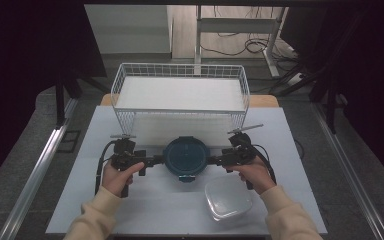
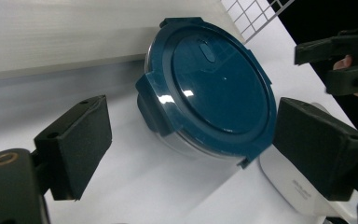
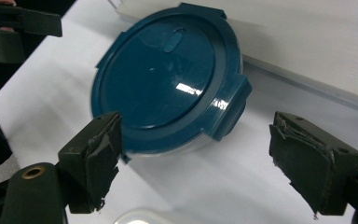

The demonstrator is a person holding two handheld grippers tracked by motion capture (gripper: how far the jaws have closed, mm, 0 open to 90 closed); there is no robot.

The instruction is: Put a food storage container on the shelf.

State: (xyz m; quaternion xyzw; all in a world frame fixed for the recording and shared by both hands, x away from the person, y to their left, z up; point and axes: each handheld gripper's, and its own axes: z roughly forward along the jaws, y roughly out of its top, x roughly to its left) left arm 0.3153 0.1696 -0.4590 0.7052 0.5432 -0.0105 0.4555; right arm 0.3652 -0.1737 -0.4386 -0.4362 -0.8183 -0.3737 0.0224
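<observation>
Here a round container with a dark blue lid [image 1: 186,156] sits on the white table [image 1: 105,200], just in front of the white wire basket [image 1: 180,72]. The left gripper [image 1: 155,160] is at the container's left side and the right gripper [image 1: 215,160] at its right side, each held in a hand. In the left gripper view its jaws stand apart, one to each side of the container [image 2: 209,91], with a side latch of the lid facing the gap between them. In the right gripper view the jaws also stand apart, empty, the container [image 3: 165,79] ahead of them. A clear plastic box [image 1: 228,198] lies just in front and to the right of the container.
</observation>
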